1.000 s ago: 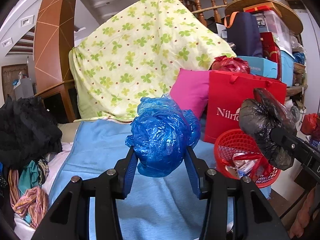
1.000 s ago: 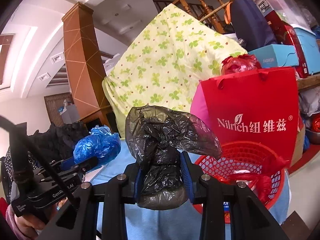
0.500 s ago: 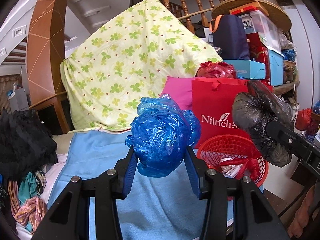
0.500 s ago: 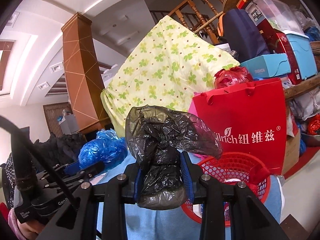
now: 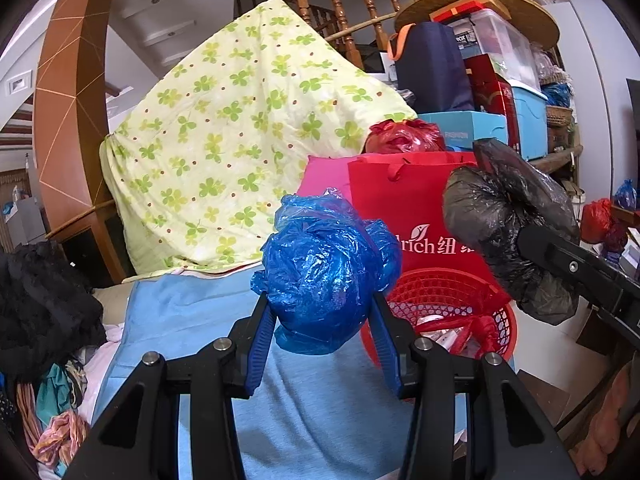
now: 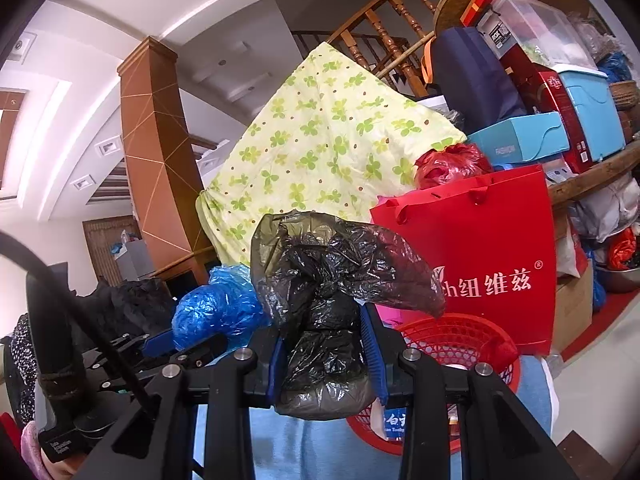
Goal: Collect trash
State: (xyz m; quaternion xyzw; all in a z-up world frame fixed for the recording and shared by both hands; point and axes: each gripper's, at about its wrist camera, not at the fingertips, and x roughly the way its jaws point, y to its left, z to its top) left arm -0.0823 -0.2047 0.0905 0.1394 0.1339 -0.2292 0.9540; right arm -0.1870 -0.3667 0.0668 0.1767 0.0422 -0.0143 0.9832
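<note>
Left wrist view: my left gripper (image 5: 322, 316) is closed partway on a crumpled blue plastic bag (image 5: 326, 276), its blue-padded fingers (image 5: 260, 344) pressing the wad from both sides and holding it clear above the light-blue blanket (image 5: 192, 312); the red mesh basket (image 5: 452, 292) sits at the blanket's right edge, just right of the blue bag, with wrappers and scraps inside; behind the basket a red paper shopping bag (image 5: 400, 192) stands upright, a pink cushion (image 5: 324, 176) at its left side; a yellow clover-print quilt (image 5: 240, 128) is draped high at the blanket's far edge; at right my right gripper (image 5: 532, 248) comes in from the side, a bunched black plastic bag (image 5: 500, 216) in it, level with the basket's far rim.

Right wrist view: my right gripper (image 6: 326, 356) is clamped nearly shut on the black plastic bag (image 6: 328, 308), which bulges above and below the fingers (image 6: 372, 352); the red mesh basket (image 6: 460, 336) lies just beyond and to the right, in front of the red paper shopping bag (image 6: 480, 240); at left my left gripper (image 6: 192, 344) carries the blue plastic bag (image 6: 216, 308), close beside the black one.
</note>
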